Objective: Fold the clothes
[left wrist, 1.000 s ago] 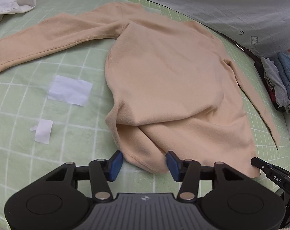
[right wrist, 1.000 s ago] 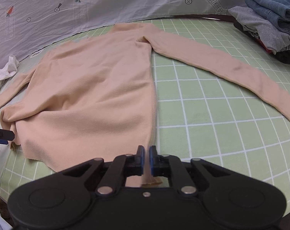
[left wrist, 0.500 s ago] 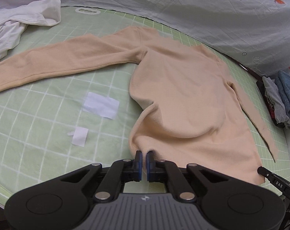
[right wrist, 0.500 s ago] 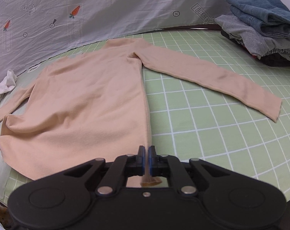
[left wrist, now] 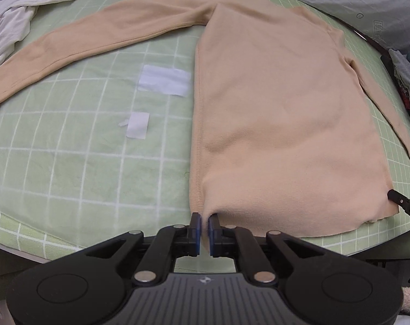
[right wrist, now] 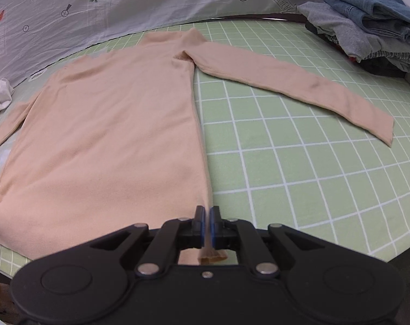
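Sweater point(left wrist: 281, 103) is lying flat, long axis running toward 12 o'clock from both grippers, left gripper point(left wrist: 203, 226) and right gripper point(right wrist: 207, 226) each pinching a hem corner.

Left gripper point(left wrist: 204, 220), right gripper point(right wrist: 207, 215) both clamped, angled down

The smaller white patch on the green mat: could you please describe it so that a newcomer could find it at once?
Start from the green grid mat with the peach sweater spread on it. On the bare mat beside the sweater's side seam, below its outstretched sleeve, lie two white patches. The smaller white patch is the narrow upright one nearer the camera; the larger patch beyond it is wide.
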`<act>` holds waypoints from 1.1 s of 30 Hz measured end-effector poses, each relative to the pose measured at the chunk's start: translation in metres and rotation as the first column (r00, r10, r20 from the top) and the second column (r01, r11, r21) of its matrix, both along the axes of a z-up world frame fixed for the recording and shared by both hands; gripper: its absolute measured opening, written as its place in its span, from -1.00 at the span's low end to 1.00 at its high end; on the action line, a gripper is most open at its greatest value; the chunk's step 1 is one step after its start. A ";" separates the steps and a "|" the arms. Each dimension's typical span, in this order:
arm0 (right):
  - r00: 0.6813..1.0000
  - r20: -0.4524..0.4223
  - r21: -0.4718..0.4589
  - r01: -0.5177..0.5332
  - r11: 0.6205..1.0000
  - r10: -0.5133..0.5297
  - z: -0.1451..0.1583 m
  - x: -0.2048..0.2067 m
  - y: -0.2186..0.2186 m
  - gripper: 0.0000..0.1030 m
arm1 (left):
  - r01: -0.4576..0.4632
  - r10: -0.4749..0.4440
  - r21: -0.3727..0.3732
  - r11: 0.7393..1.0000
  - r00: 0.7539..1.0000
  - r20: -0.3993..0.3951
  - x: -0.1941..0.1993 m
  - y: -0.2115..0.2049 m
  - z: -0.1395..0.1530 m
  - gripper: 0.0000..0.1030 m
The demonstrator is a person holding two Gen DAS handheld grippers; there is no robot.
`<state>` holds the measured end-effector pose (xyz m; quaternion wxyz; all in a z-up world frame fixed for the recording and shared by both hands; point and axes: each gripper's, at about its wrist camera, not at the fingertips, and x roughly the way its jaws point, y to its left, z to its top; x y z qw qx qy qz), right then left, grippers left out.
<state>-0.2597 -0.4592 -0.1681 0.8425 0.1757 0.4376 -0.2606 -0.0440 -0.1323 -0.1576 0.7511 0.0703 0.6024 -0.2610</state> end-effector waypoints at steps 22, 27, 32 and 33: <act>0.993 -0.073 -0.001 0.095 0.995 -0.095 -0.006 -0.004 -0.004 -0.37 | -0.135 0.138 -0.058 0.989 0.990 0.040 0.029 0.012 0.023 -0.02; 0.992 -0.091 -0.018 0.091 0.996 -0.093 -0.006 -0.001 -0.004 -0.15 | -0.017 0.017 0.085 0.996 1.000 0.003 0.023 -0.010 -0.006 0.04; 0.990 -0.103 -0.022 0.096 0.995 -0.098 -0.006 -0.001 -0.008 0.04 | -0.048 0.049 0.100 0.994 0.999 -0.014 0.031 -0.008 -0.012 0.12; 0.989 -0.103 -0.024 0.100 0.995 -0.102 -0.006 -0.001 -0.009 0.09 | -0.060 0.061 0.092 0.994 0.998 -0.008 0.034 -0.007 -0.010 0.15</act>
